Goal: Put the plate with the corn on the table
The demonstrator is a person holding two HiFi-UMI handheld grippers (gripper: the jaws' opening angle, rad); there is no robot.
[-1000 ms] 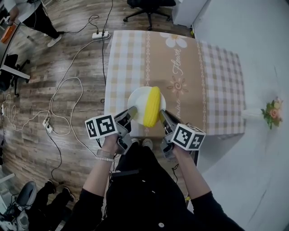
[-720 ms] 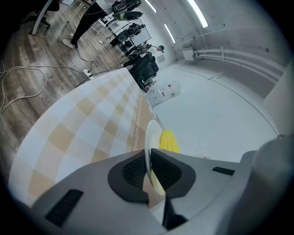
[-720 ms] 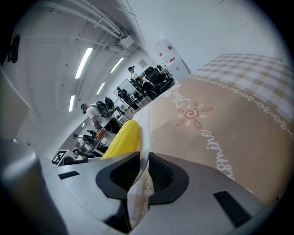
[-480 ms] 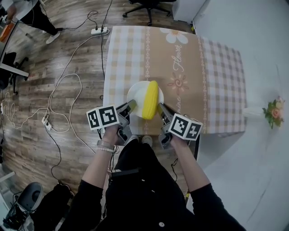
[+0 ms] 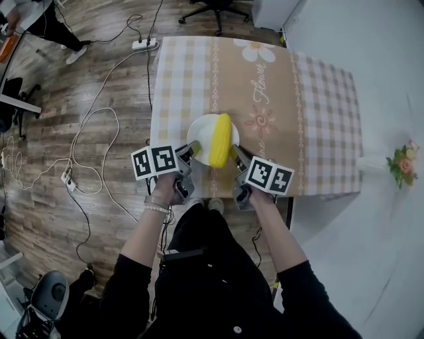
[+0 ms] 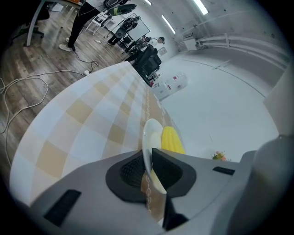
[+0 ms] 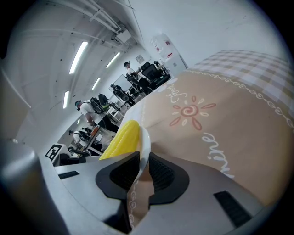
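Observation:
A white plate [image 5: 201, 131] with a yellow corn cob [image 5: 220, 140] on it is held over the near part of the checkered table [image 5: 318, 106]. My left gripper [image 5: 193, 148] is shut on the plate's left rim. My right gripper [image 5: 236, 153] is shut on its right rim. In the left gripper view the thin plate [image 6: 149, 133] edge sits pinched in my left gripper [image 6: 148, 170], with the corn [image 6: 171, 139] just past it. The right gripper view shows the plate [image 7: 145, 140] edge clamped in my right gripper [image 7: 143, 172], the corn [image 7: 120, 140] to its left.
The tablecloth's tan middle strip with flower prints [image 5: 262, 124] lies past the plate. Cables [image 5: 93, 132] and a power strip [image 5: 144, 44] lie on the wood floor to the left. An office chair [image 5: 218, 10] stands beyond the table. A small flower bunch [image 5: 403, 164] shows at the right.
Both grippers have carried the plate with the corn a little farther in over the table. Their hold on the rim is unchanged.

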